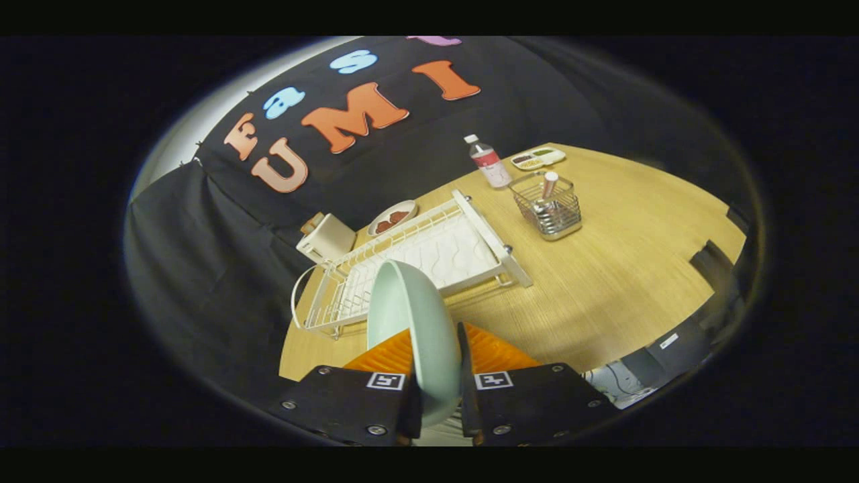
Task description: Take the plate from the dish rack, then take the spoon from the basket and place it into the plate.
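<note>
A pale green plate (416, 322) stands on edge between my two fingers, with my gripper (436, 355) shut on its rim. I hold it in the air above the wooden table (624, 282). Beyond the plate lies the white wire dish rack (429, 258), with nothing standing in it. Farther off, to the right of the rack, a wire basket (547, 208) holds a spoon (549, 184) with a light handle sticking up.
A plastic bottle (488, 161) stands behind the basket, with a small divided tray (538, 157) beside it. A dish of dark food (391, 218) and a white box-like object (327, 238) sit behind the rack. The black cloth wall closes the table's far side.
</note>
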Action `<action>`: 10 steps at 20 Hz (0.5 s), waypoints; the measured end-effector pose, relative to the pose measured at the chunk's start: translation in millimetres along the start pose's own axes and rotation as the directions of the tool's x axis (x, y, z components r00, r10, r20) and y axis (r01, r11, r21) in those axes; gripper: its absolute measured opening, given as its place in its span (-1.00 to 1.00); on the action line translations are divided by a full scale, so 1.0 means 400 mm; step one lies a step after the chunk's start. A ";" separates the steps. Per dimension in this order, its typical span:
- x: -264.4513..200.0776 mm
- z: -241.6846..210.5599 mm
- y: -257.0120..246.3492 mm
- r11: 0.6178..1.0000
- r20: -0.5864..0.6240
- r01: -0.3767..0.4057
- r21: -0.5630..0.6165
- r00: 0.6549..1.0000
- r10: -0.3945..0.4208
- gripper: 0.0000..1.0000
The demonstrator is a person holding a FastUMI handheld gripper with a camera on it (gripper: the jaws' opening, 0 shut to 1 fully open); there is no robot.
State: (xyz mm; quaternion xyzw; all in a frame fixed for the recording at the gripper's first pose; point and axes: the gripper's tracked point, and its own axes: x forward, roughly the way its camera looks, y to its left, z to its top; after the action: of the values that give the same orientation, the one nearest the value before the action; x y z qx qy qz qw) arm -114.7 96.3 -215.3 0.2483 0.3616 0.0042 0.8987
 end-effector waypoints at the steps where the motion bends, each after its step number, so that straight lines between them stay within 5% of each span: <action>1: 0.018 -0.033 -0.010 1.000 -0.018 0.003 0.016 1.000 -0.003 -0.54; 10: 0.107 -0.152 0.013 0.987 -0.118 -0.071 0.145 0.989 0.089 -0.53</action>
State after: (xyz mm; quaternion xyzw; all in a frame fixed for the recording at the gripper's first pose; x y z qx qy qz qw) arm -121.7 135.7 -278.0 0.3245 0.4059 0.0302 0.8538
